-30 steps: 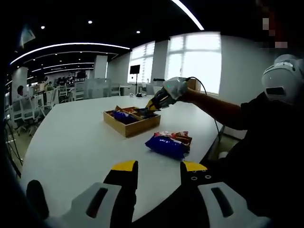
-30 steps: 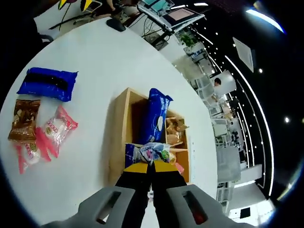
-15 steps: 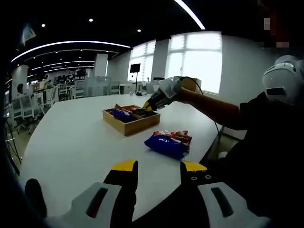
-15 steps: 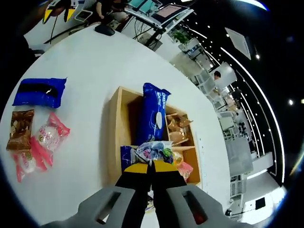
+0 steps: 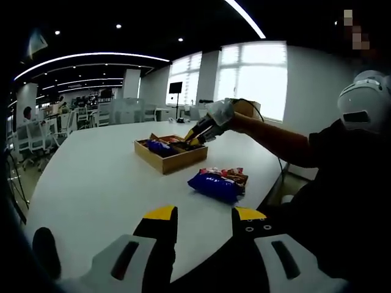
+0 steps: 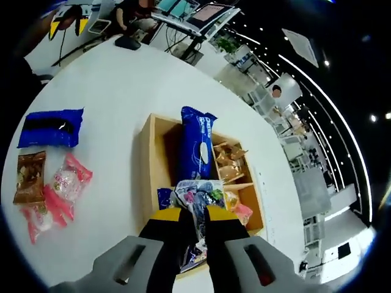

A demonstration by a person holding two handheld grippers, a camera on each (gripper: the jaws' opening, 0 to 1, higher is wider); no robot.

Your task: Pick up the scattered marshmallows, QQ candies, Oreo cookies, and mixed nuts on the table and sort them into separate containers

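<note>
My right gripper point(image 6: 193, 215) hangs over the near end of the wooden tray point(image 6: 145, 165), jaws open a little. A colourful QQ candy packet point(image 6: 198, 194) lies between and just beyond the tips, in a near compartment. The tray also holds a blue Oreo packet point(image 6: 195, 146), brown nut packets point(image 6: 226, 162) and a pink marshmallow packet point(image 6: 242, 213). Loose on the table lie another blue Oreo packet point(image 6: 49, 127), a brown nut packet point(image 6: 29, 177) and pink marshmallow packets point(image 6: 70, 180). My left gripper point(image 5: 204, 215) stands open and empty near the table edge, far from the tray point(image 5: 170, 160).
The loose Oreo packet point(image 5: 214, 186) and other loose packets lie between the tray and the person's dark-sleeved arm point(image 5: 287, 143). A black object point(image 6: 127, 41) and screens point(image 6: 195, 12) sit at the table's far side. Office chairs point(image 5: 24, 143) stand beyond the white table point(image 5: 91, 183).
My right gripper's jaws, shut on the QQ candy packet before, have parted, and the packet now rests in the tray compartment. The left gripper has held still.
</note>
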